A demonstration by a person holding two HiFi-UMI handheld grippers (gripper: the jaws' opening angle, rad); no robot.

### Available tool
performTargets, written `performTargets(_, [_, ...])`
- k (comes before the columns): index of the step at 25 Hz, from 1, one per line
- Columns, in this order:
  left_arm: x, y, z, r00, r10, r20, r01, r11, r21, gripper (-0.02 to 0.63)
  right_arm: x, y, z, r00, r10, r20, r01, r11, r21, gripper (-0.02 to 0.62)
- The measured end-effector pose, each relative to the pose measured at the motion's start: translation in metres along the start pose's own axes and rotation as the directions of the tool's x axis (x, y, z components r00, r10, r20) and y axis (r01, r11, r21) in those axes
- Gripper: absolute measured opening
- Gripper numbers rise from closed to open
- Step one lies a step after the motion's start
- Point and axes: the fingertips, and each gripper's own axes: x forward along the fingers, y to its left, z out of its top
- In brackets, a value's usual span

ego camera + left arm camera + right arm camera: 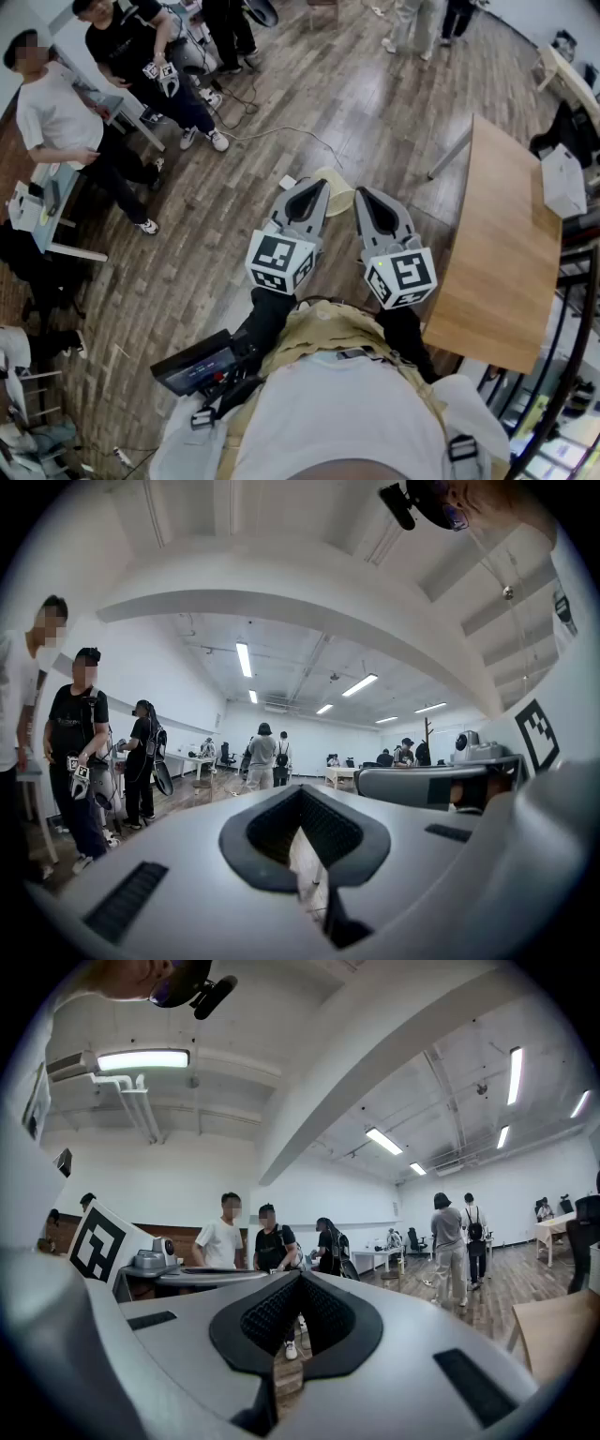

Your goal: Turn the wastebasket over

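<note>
down between both grippers [322,186] [362,193], wastebasket [338,194]

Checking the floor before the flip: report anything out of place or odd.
A loose cable trails across the open wood floor, a likely trip hazard. The pale wastebasket sits mid-floor, mostly hidden behind the left claw and right claw, both shut and empty, so its pose cannot be told.

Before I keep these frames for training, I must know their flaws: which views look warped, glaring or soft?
Left gripper view: strong fisheye, black corners, left gripper soft up close. Right gripper view: same bending, ceiling lamp glares. Head view: evenly lit, sharp, edges bowed.
</note>
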Motion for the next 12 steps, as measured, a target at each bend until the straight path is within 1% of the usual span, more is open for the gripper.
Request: performTargets(12, [0.0003,-0.0046,-0.0046,1.0,-0.005,-0.017,0.005,1.0,0.0,0.0,-0.0011,0.0022,-0.0025,1.0,0.019,-0.011,-0.019,1.0,-0.003,0.02])
